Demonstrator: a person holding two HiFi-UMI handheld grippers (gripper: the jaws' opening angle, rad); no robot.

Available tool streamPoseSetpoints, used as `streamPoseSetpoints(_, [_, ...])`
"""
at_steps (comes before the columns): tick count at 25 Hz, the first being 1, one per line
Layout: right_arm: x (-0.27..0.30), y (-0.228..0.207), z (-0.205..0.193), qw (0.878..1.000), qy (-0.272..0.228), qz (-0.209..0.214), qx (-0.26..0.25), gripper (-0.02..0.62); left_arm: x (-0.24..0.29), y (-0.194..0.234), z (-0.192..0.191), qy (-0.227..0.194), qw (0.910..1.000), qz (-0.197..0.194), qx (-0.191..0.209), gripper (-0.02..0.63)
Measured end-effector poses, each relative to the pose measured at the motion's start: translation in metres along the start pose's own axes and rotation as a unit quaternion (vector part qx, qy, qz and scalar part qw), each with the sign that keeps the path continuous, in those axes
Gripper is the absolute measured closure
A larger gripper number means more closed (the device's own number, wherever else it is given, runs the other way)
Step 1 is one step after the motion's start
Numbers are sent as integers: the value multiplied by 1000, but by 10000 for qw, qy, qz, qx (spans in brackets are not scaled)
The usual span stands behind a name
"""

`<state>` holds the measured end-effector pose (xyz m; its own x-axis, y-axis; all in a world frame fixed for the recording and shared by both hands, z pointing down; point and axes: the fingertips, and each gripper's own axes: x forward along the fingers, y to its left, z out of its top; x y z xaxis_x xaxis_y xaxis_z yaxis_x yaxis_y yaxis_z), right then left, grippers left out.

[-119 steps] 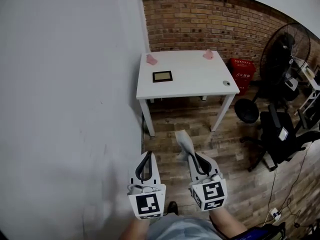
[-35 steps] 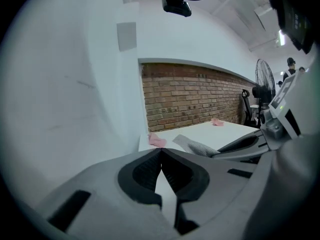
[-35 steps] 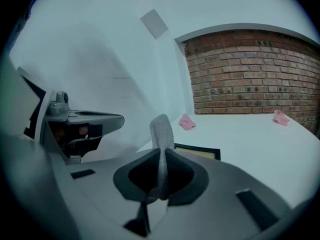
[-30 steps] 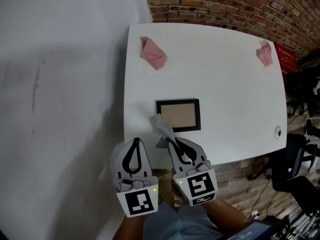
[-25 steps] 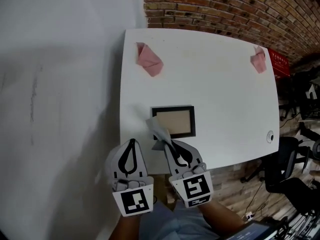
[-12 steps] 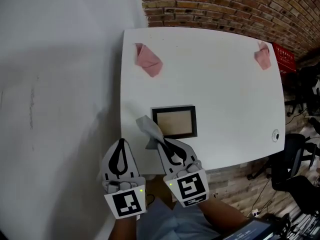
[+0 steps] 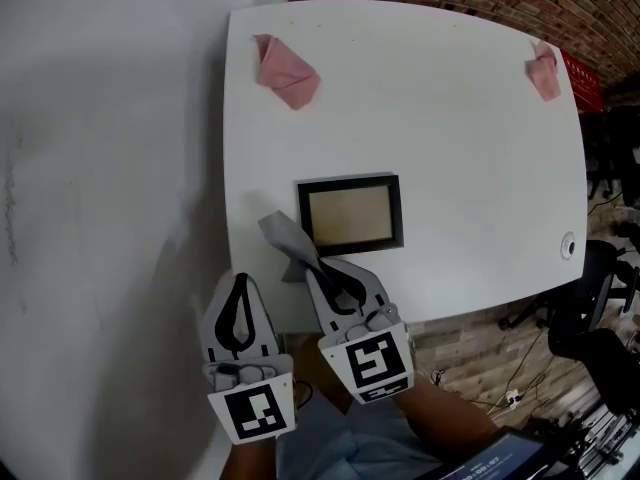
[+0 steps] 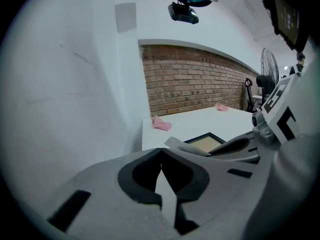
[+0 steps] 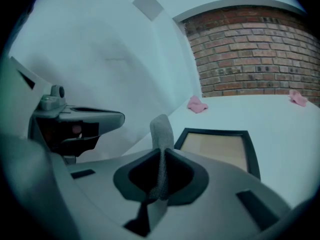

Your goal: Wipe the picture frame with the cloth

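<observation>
at the lower left, the left gripper (image 7: 240, 286) hung by the near corner of the white bench (image 7: 460, 128), clenched on nothing. just right of it, the right gripper (image 7: 318, 270) pinched a grey woven cloth (image 7: 283, 240), its free end poking up beside the lower left corner of the black rectangular picture frame (image 7: 350, 215), which lay flat at centre. to wipe well, i judged, the cloth's loose end wanted laying flat on the frame, then sweeping across, perhaps with the left gripper steadying an edge.

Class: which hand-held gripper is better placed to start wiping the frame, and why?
Right hand-held gripper: shut on the grey cloth beside the picture frame. The left hand-held gripper is shut, empty.
</observation>
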<state>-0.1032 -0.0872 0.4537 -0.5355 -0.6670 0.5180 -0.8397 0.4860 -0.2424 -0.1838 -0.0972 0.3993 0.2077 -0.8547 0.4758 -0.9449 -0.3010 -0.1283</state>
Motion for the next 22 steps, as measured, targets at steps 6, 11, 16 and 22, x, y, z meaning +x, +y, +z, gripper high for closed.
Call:
streamPoseSetpoints(6, [8,-3,-12,9999,136,-56,68,563,5,-4,-21,211,9997,-89,-24,597])
streamPoseSetpoints(11, [11,-7,-18,9995,285,-150,64,563,8,-4,-28,278,9995,-116,-58,597])
streamPoseSetpoints(16, [8,-11,-19,9992,341,-190,66,563,10,-8,-26,272,9995,-159,-39,597])
streamPoseSetpoints(22, [4,-19,-22,9988,397,-284,105,563,12,-14,-24,285,9994,-204,-36,597])
